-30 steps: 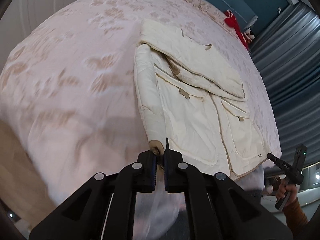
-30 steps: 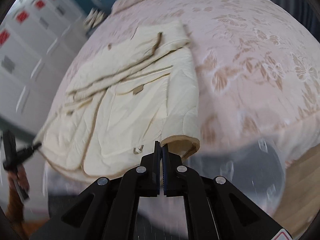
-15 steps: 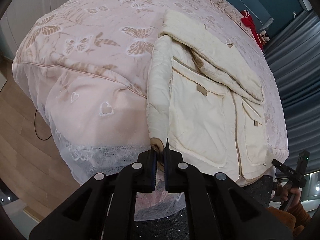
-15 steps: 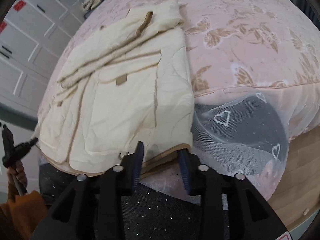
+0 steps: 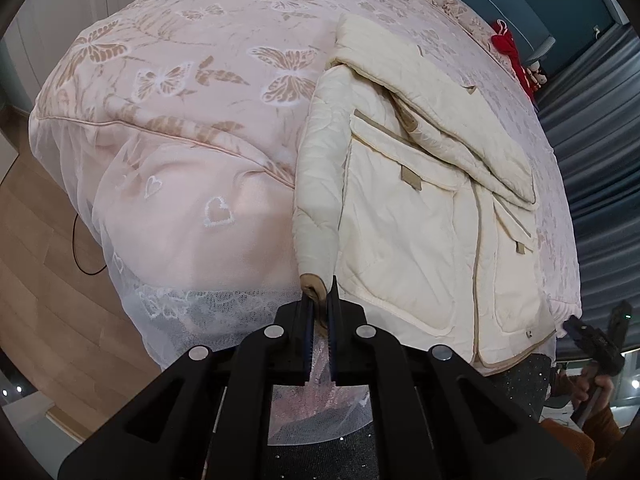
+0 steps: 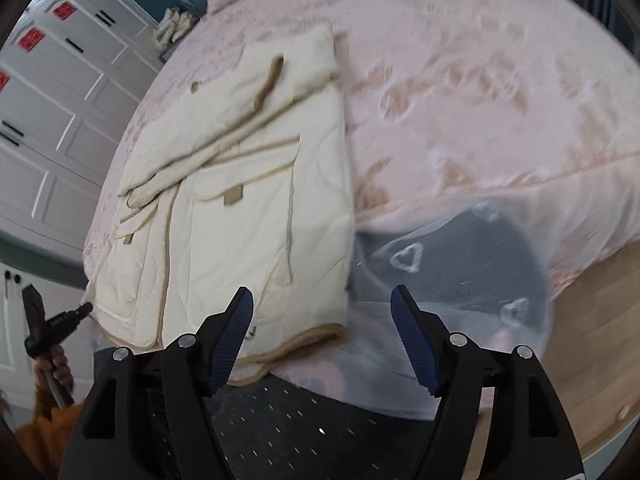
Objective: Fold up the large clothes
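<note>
Both wrist views angled steeply down from the bed's foot, close in, cream jacket (image 5: 404, 216) (image 6: 240, 216) shared, seen at 1 o'clock and 11 o'clock respectively

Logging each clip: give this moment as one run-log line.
stage: jacket laid on bed | left gripper: shut on sleeve cuff | right gripper: opening, hem released

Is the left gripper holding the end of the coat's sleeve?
Yes, the left gripper is shut on the tan cuff of the cream coat sleeve at the bed's edge.
</note>
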Demonstrator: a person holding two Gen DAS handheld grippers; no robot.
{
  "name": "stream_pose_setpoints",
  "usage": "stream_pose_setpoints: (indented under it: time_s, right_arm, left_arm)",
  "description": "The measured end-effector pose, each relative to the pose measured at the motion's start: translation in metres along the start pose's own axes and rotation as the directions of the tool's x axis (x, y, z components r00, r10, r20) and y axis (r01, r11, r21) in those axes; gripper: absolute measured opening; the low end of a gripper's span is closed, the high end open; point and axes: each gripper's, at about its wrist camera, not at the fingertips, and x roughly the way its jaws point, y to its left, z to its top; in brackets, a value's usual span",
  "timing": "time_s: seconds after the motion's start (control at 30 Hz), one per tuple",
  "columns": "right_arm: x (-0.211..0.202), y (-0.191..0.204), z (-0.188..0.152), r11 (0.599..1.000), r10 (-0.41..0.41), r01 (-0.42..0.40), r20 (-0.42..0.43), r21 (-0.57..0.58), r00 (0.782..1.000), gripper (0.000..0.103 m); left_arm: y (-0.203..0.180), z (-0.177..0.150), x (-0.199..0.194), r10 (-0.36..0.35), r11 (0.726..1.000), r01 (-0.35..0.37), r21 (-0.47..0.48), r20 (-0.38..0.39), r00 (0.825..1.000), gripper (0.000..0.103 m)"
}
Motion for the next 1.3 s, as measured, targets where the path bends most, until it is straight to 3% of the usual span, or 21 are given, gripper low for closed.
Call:
stream_pose_setpoints:
  time_s: [0.13,0.17,0.27,0.37,0.57,0.67,0.83,0.9,0.97,1.1,1.23,1.3]
  right_arm:
    - [0.038,0.013,-0.007,0.999,0.026,-0.027,-0.088,-0.017,0.996,0.067]
    - [0.045,0.016,-0.011,0.999,0.023,-0.026,-0.1,-0.026,0.995,0.059]
    - [0.049,0.024,-0.017,0.998,0.018,-0.024,-0.113,-0.055,0.993,0.016]
    - [0.034,0.026,-0.017,0.997,0.059,-0.063,-0.074,-0.05,0.995,0.007]
    - [-0.033,0.041,-0.012,0.986,0.138,-0.138,-0.009,-0.094,0.99,0.005]
    - [-0.085,0.052,-0.011,0.972,0.204,-0.195,0.056,-0.133,0.977,0.005]
    - [-0.133,0.074,0.037,0.961,0.252,-0.214,0.235,-0.174,0.939,0.005]
    - [-0.129,0.077,0.065,0.961,0.267,-0.233,0.285,-0.15,0.921,0.005]
    - [-0.11,0.079,0.096,0.963,0.267,-0.242,0.305,-0.117,0.914,0.005]
    - [-0.057,0.082,0.14,0.972,0.234,-0.222,0.333,-0.074,0.914,0.005]
    - [-0.004,0.084,0.174,0.988,0.154,-0.147,0.352,-0.047,0.923,0.005]
    - [0.017,0.081,0.188,0.991,0.131,-0.132,0.357,-0.021,0.925,0.005]
  left_arm:
    - [0.004,0.001,0.0,-0.016,1.0,0.015,-0.026,-0.008,1.0,0.005]
    - [0.004,0.001,0.0,-0.017,0.999,0.016,-0.028,-0.008,1.0,0.005]
    - [0.0,0.001,-0.003,-0.02,1.0,0.02,-0.018,-0.002,1.0,0.005]
    - [-0.004,0.0,-0.011,-0.03,0.999,0.03,-0.011,0.01,1.0,0.004]
    - [-0.011,-0.008,-0.063,-0.062,0.998,0.062,-0.005,0.035,0.997,0.003]
    - [-0.014,-0.009,-0.108,-0.103,0.994,0.106,-0.027,0.102,0.989,0.003]
    - [-0.038,0.025,-0.164,-0.151,0.989,0.145,0.042,0.288,0.946,0.003]
    - [-0.052,0.052,-0.161,-0.148,0.987,0.118,0.105,0.347,0.926,0.004]
    - [-0.06,0.081,-0.145,-0.13,0.989,0.093,0.117,0.367,0.921,0.004]
    - [-0.074,0.141,-0.092,-0.054,0.992,0.006,0.128,0.379,0.924,0.004]
    - [-0.085,0.185,-0.043,0.052,0.98,-0.131,0.149,0.442,0.896,0.002]
    - [-0.083,0.203,-0.024,0.062,0.981,-0.136,0.135,0.449,0.892,0.002]
